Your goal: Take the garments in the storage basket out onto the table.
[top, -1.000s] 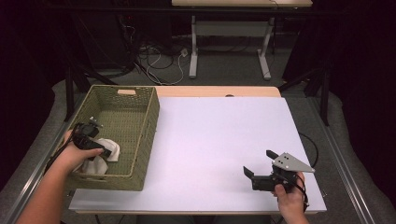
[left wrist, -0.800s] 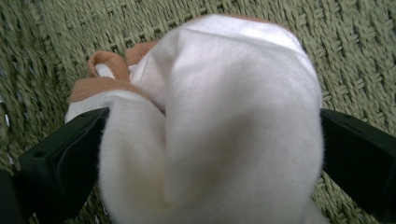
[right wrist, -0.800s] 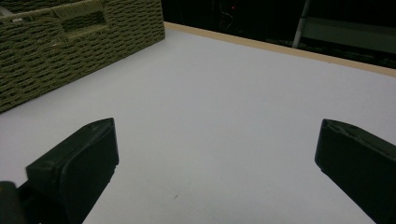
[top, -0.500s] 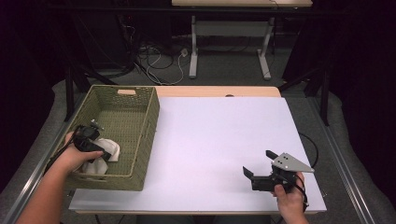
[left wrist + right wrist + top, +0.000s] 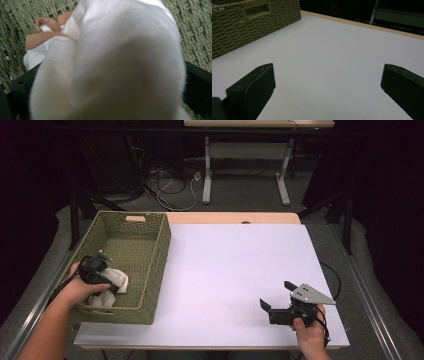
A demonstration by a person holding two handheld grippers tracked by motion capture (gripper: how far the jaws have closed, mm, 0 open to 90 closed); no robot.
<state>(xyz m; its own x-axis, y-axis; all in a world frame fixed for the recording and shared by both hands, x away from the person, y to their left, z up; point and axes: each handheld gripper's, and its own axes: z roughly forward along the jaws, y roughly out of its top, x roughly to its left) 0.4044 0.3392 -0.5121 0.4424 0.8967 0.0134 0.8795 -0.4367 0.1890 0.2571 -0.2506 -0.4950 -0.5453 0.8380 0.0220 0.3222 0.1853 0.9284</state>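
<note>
High view: one woven olive basket at the left side of the white desk; inside it, at the near end, one white cloth, bunched, resting on the basket floor by the near wall. The left tool is down in the basket at the cloth, hand behind it; the right tool sits well apart from the basket on the desk's near right, jaws spread and carrying nothing. Left gripper view: the cloth bulges up between the two black jaws, which stand at either side of the fold and appear clenched on it; a tan-edged band or trim of the same item lies beyond on the basket weave. Right gripper view: both jaws wide, bare desk between them, basket wall at upper left. Handling, judged: item light, soft, limp; no stiffness, so it will droop and trail from any single hold; not fragile, not slippery, though a thin pinch of fabric may slide out. Best hold: a thick gathered fold near the middle of the bundle, as presently taken, rather than the tan hem, which would let the rest hang and catch on the basket rim.
</note>
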